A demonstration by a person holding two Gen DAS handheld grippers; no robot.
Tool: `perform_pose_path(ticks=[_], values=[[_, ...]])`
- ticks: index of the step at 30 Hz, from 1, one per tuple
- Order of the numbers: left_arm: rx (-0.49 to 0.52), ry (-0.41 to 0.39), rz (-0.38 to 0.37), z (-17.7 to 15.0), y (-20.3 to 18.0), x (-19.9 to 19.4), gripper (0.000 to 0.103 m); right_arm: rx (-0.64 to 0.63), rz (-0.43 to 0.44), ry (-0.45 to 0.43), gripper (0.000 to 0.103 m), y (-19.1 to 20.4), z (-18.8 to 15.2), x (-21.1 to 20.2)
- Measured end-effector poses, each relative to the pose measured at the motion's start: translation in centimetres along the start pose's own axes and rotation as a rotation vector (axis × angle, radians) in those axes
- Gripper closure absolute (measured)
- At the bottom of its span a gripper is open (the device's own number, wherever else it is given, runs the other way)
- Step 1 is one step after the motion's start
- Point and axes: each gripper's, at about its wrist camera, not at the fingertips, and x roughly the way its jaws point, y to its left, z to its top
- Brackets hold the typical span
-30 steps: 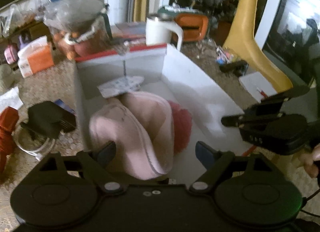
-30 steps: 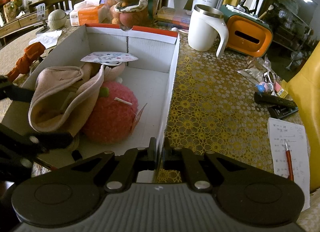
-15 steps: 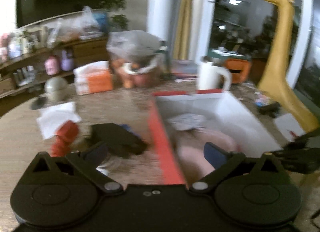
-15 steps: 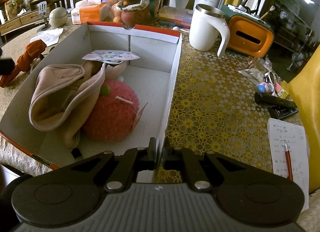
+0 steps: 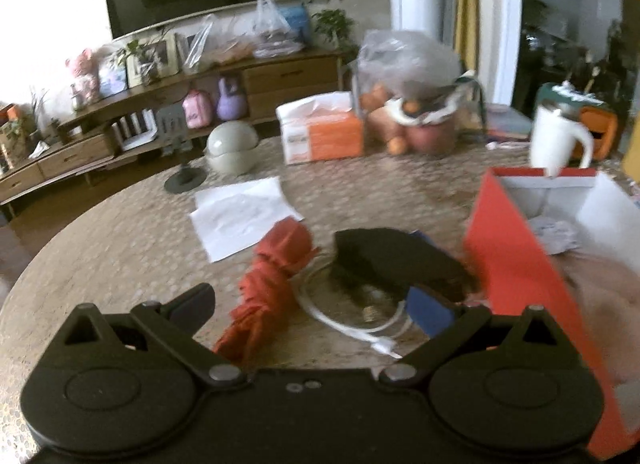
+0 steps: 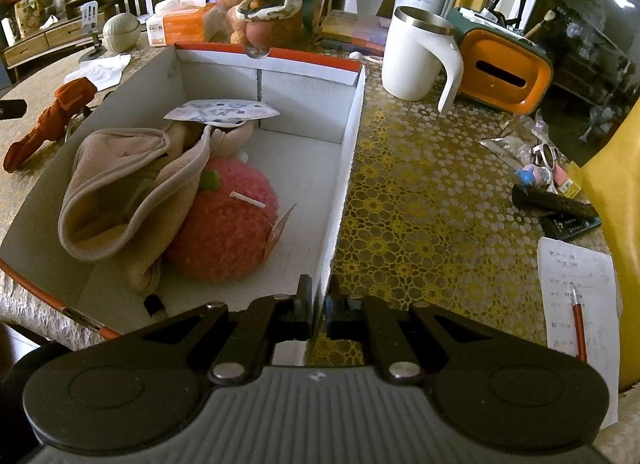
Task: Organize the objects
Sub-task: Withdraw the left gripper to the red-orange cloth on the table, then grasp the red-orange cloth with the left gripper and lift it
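Left tongs (image 5: pixel 312 312) spread wide and empty, hovering low over the bench (image 5: pixel 120 240) just outside the box's red wall. Right tongs (image 6: pixel 318 306) pinched together on the near end of the box's right-hand wall, steadying the box (image 6: pixel 348 136).

Inside the box already: pink cloth (image 6: pixel 120 184) draped over a fuzzy pink ball (image 6: pixel 228 232), with a printed card (image 6: pixel 222 110) toward the far wall. Left outside, directly ahead of the open tongs: folded red umbrella (image 5: pixel 268 288), black wallet-like item (image 5: pixel 392 260) touching the box's red side, and a looped white cable (image 5: pixel 352 324) partly beneath it.

Likely next: picking one of these three for the box.

Risks from here, as judgement only:
- Grabbing two things at once, since umbrella, cable and black item lie crowded together between the wide pads.
- Snagging the cable loop and dragging the black item along.
- Knocking the box wall on the way in, given how close the black item sits to it.
- Tearing or tilting the thin wall if the right grip pulls.
- Misjudged reach, with the left view blurred.
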Motion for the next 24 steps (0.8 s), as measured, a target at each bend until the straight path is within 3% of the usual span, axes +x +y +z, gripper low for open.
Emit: perform_pose_path(ticks=[15,19,24], values=[[-0.027,0.078,0.062,-0.5,3.6,6.9,0.001,0.008,0.016,0.041,0.097,-1.0,-0.2,0.6],[-0.046,0.102,0.055,-0.7,4.2,8.5,0.006,0.015,0.019,0.049,0.097,-1.0,-0.3,0.8],[-0.055,0.131,0.051,-1.1,4.4,9.9,0.019,0.020,0.018,0.054,0.098,-1.0,-0.2,0.8]])
